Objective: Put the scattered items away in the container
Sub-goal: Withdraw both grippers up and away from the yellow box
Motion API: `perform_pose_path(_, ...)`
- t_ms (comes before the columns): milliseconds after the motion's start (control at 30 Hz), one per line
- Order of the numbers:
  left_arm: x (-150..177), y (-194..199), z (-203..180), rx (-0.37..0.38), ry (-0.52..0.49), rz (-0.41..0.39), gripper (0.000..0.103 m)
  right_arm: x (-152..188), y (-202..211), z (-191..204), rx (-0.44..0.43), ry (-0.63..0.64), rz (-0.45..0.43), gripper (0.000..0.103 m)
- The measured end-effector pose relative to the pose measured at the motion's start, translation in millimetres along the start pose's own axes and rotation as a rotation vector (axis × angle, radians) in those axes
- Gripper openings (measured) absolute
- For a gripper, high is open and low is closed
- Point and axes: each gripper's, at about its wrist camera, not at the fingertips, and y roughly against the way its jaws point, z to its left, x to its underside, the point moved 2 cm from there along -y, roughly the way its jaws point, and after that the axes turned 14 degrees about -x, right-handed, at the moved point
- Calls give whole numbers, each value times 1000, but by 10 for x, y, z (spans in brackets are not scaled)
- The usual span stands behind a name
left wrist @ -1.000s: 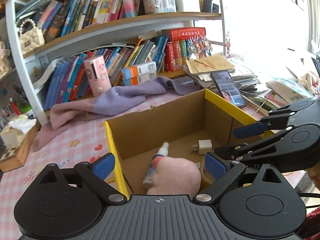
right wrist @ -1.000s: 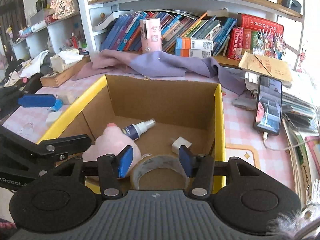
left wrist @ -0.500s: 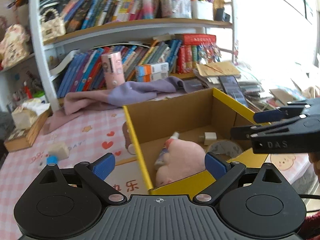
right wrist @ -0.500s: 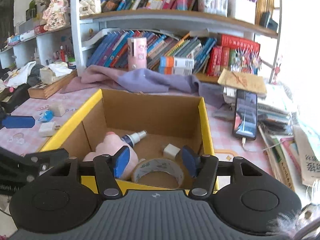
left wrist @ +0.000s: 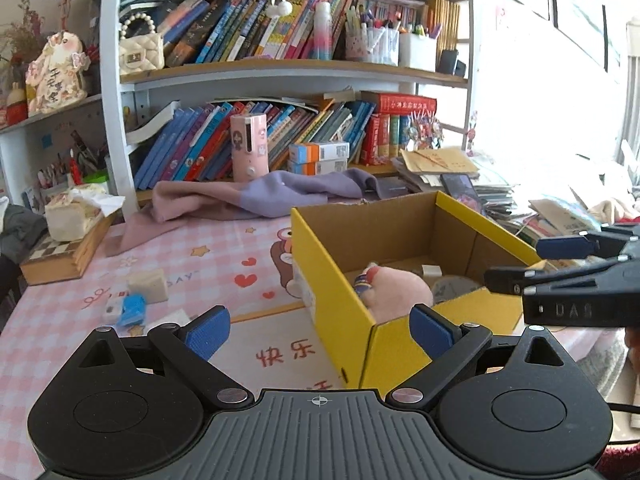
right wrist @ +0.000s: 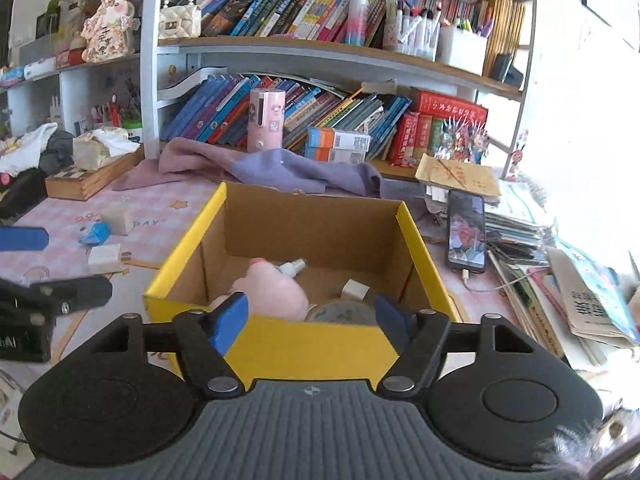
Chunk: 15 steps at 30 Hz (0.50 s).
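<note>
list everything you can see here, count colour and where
cardboard box: 1, yellow outside, brown inside, on the table
plush toy: 1, pink, in box
spray bottle: 1, white, in box
tape roll: 1, greyish, in box
charger plug: 1, white, in box
loose small items: 3, beige, blue, white, on table left of box
phone: 1, black, right of box
cloth: 1, purple, behind box
left gripper: open, empty
right gripper: open, empty

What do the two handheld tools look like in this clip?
Both tools, left and right, are matte black, with round pivot housings, a ribbed grey centre plate, silver rivets and blue finger pads. White "DAS" lettering marks the right tool's side.
</note>
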Motion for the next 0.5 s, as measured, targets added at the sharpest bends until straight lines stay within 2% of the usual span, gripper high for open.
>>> perform_pose_path(233,133,197,306,79,2,-12,98,150,245,508,80,27,5,75)
perform_pose_path(500,314,362,549,157,-38,-6,98,340,441,926,153,-21,30,79)
